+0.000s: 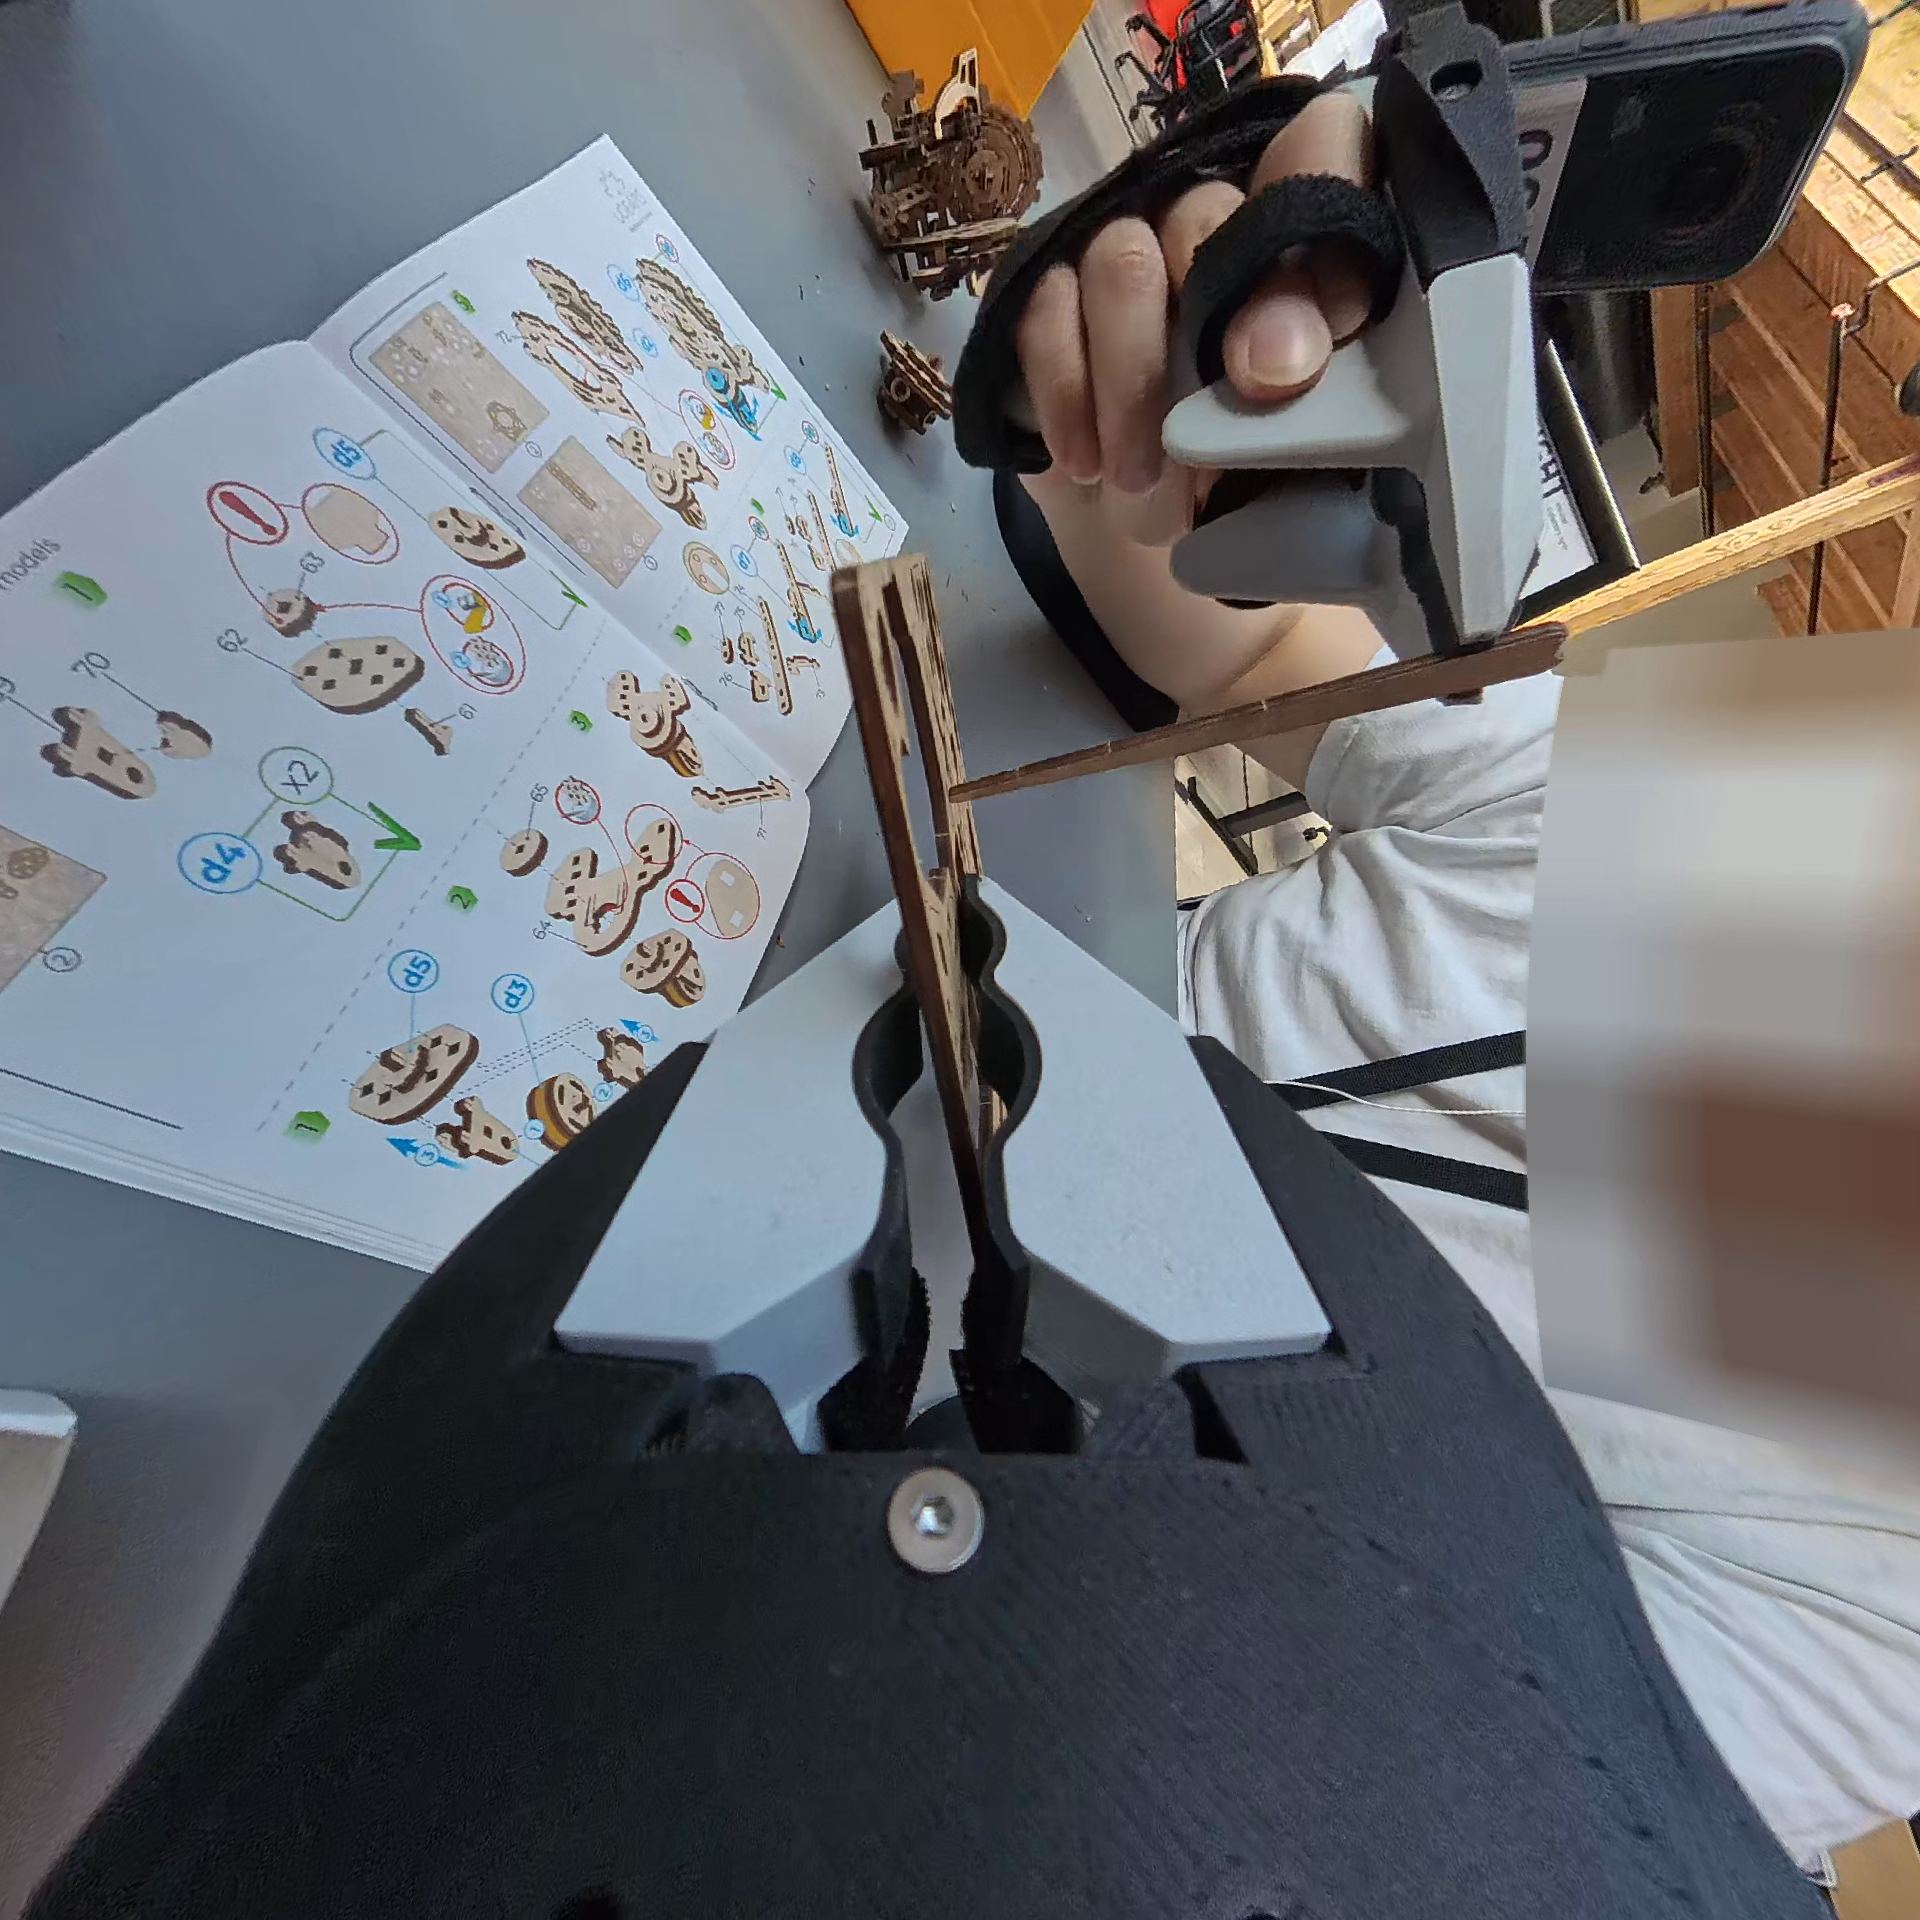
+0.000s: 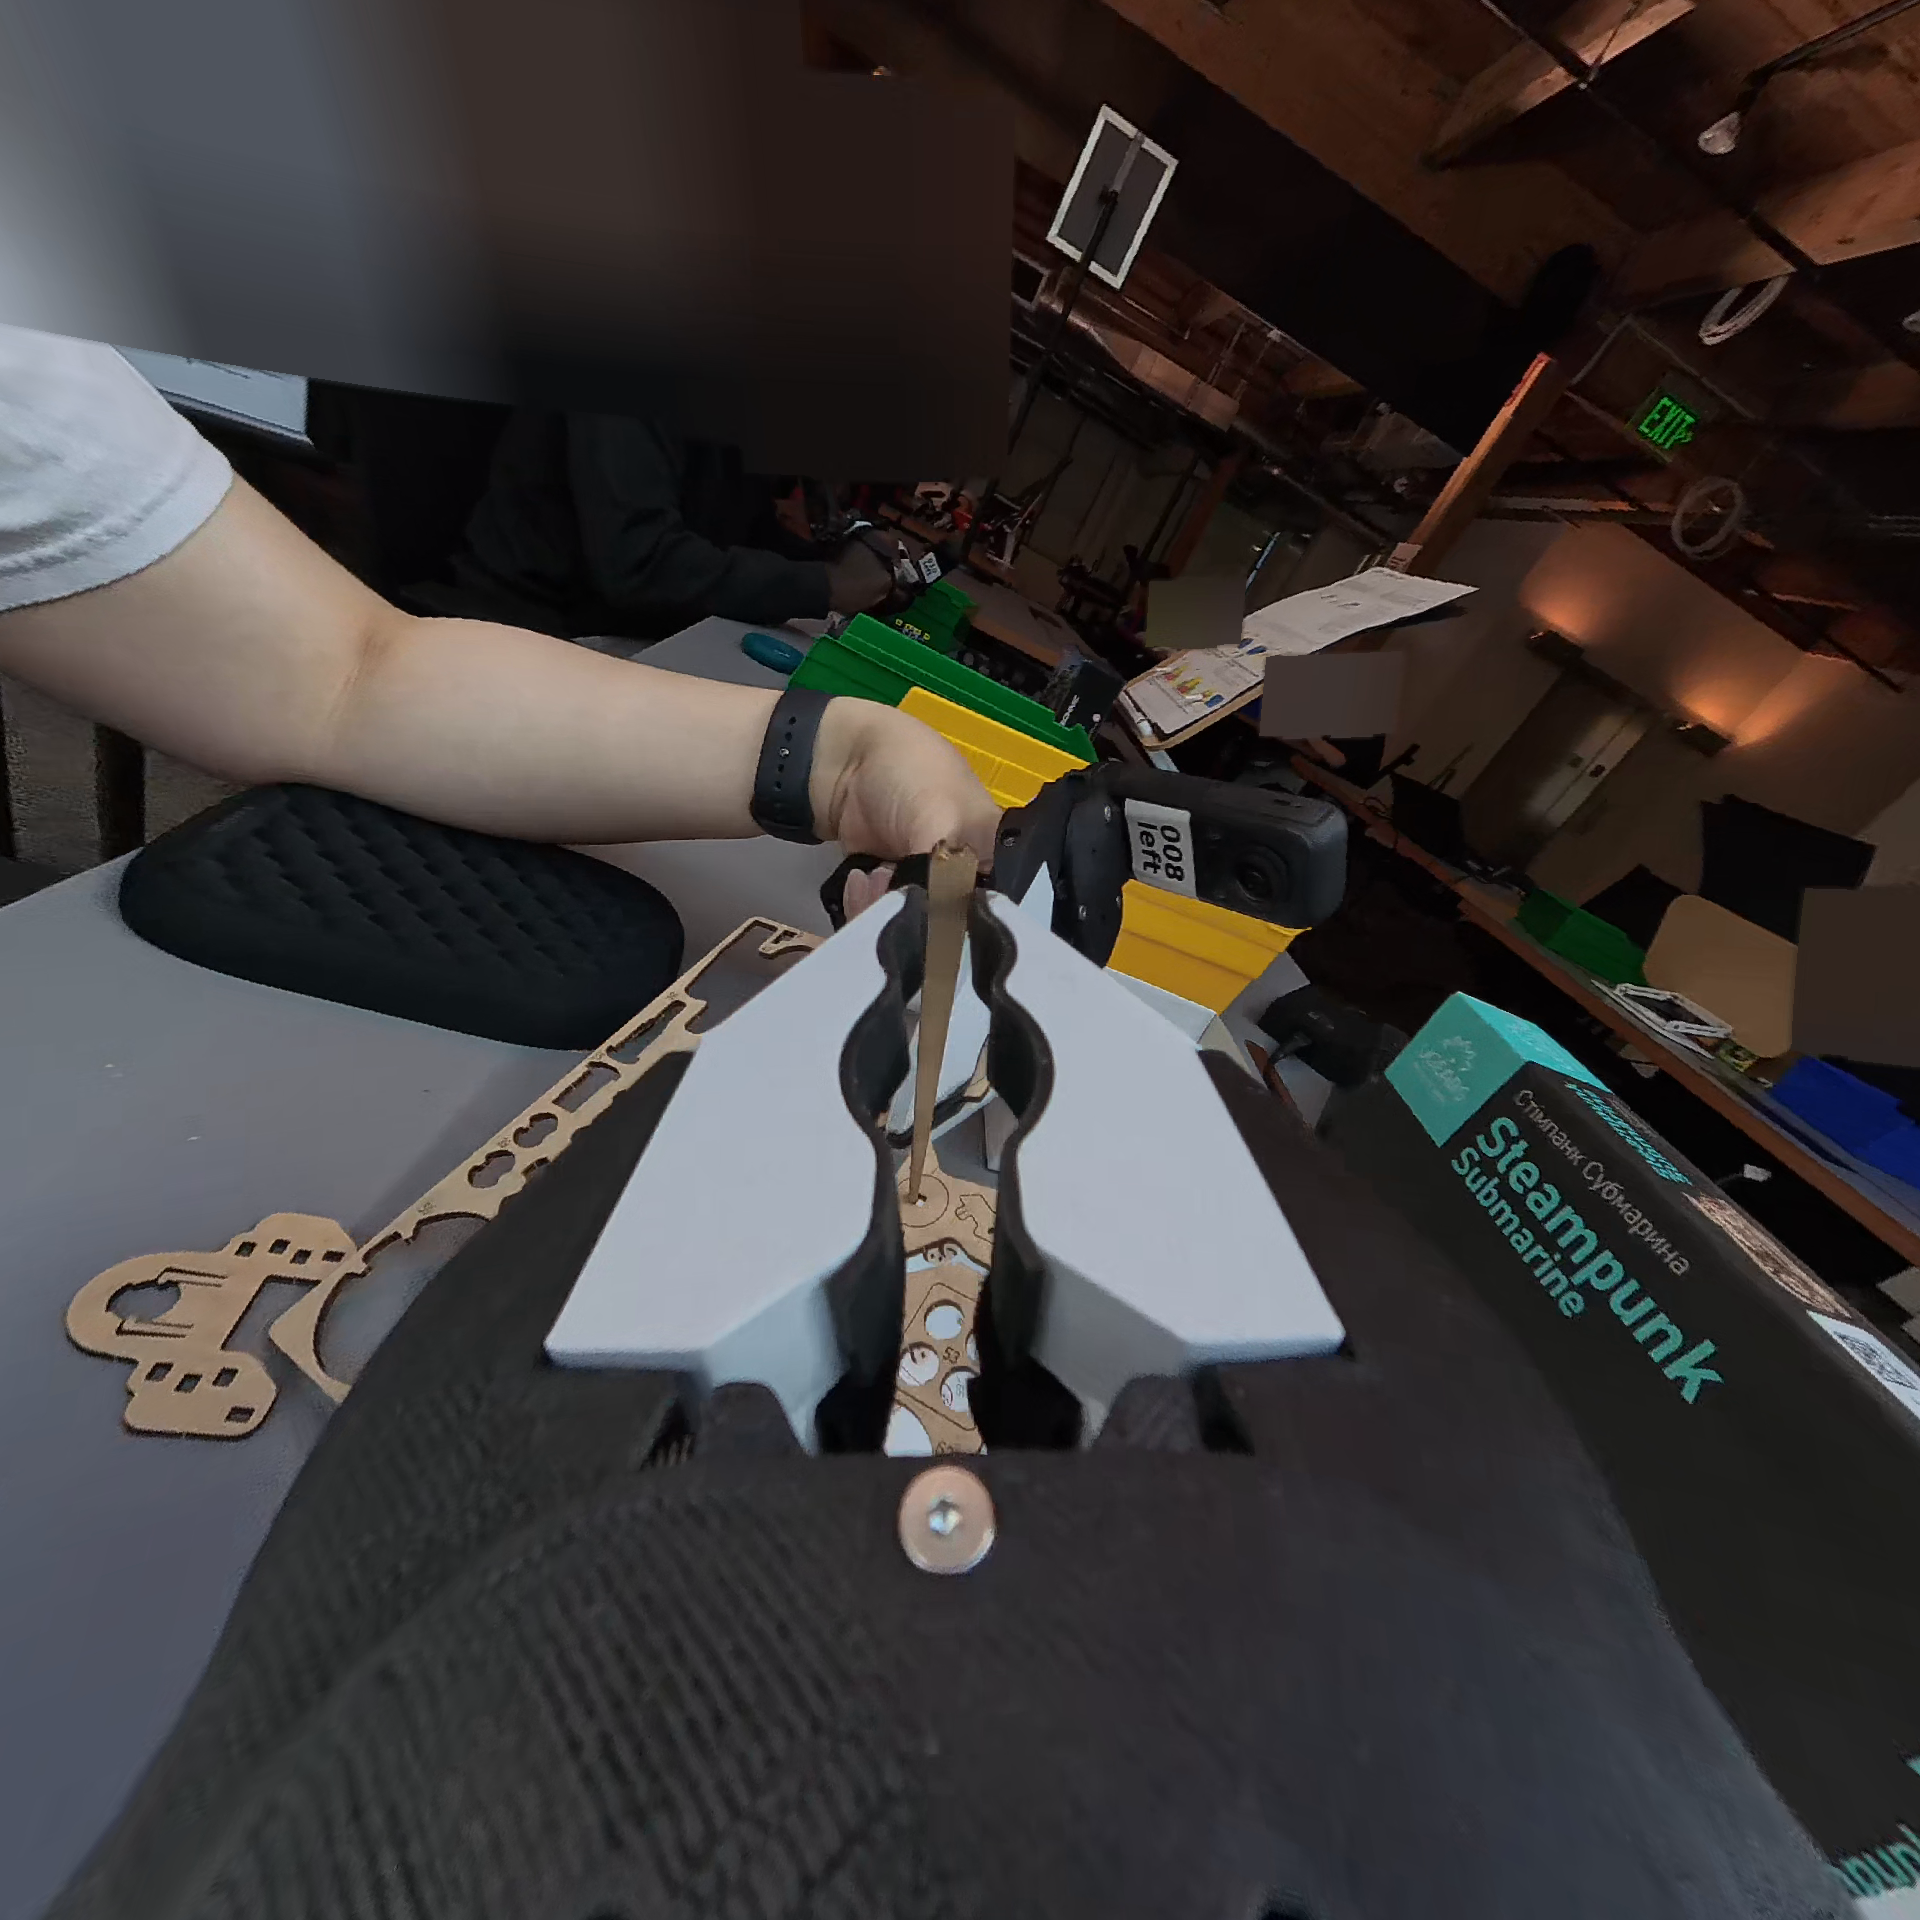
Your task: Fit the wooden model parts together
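Between the grippers, a dark slotted flat wooden piece (image 1: 914, 790) stands pinched in the left gripper (image 1: 940, 997); a thin wooden stick (image 1: 1247, 717), nipped by the right gripper (image 1: 1475, 644), touches its edge, not yet seated. Assembled brown gear model (image 1: 951, 187), open instruction booklet (image 1: 343, 727) and punched plywood sheet (image 2: 208, 1320) lie aside; nothing blocks.

The place looks like a shared workshop or maker space. Overhead there are bare wooden beams (image 2: 1558, 156) and a green exit sign (image 2: 1665, 423). Long work tables (image 2: 1621, 1029) carry green and yellow plastic bins (image 2: 935, 675), and another person (image 2: 623, 540) sits at a farther table. Office chairs (image 1: 1184, 52) stand behind.
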